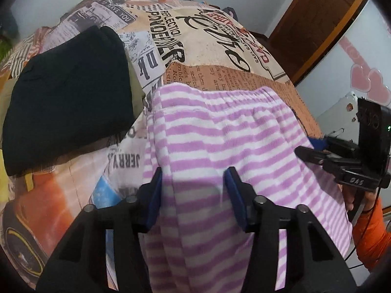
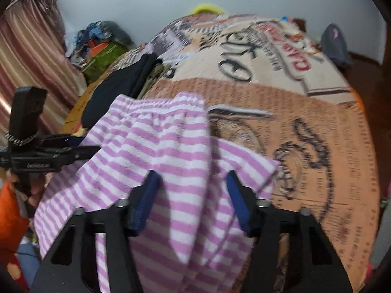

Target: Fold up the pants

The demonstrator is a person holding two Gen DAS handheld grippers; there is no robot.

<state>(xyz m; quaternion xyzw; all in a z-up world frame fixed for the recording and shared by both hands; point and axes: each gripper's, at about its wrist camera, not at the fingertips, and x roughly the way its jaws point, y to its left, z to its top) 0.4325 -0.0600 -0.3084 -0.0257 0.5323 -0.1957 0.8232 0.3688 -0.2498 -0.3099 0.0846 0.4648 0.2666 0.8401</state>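
Pink-and-white striped pants [image 1: 220, 127] lie on a bed with a printed cover [image 1: 220, 48], waistband at the far end. My left gripper [image 1: 194, 183] straddles the cloth near its left edge, blue pads apart, with flat fabric between them. In the right wrist view the pants [image 2: 158, 134] bunch into folds between the pads of my right gripper [image 2: 193, 185], which also stand apart. Each gripper shows in the other's view: the right one [image 1: 308, 153] at the pants' right edge, the left one [image 2: 90, 146] at their left edge.
A folded black garment [image 1: 66, 92] lies on the bed left of the pants. An orange sleeve [image 1: 371, 234] holds the right gripper. A wooden door [image 1: 317, 24] stands at the far right. A striped curtain [image 2: 29, 61] and a pile of things [image 2: 102, 44] are at the far left.
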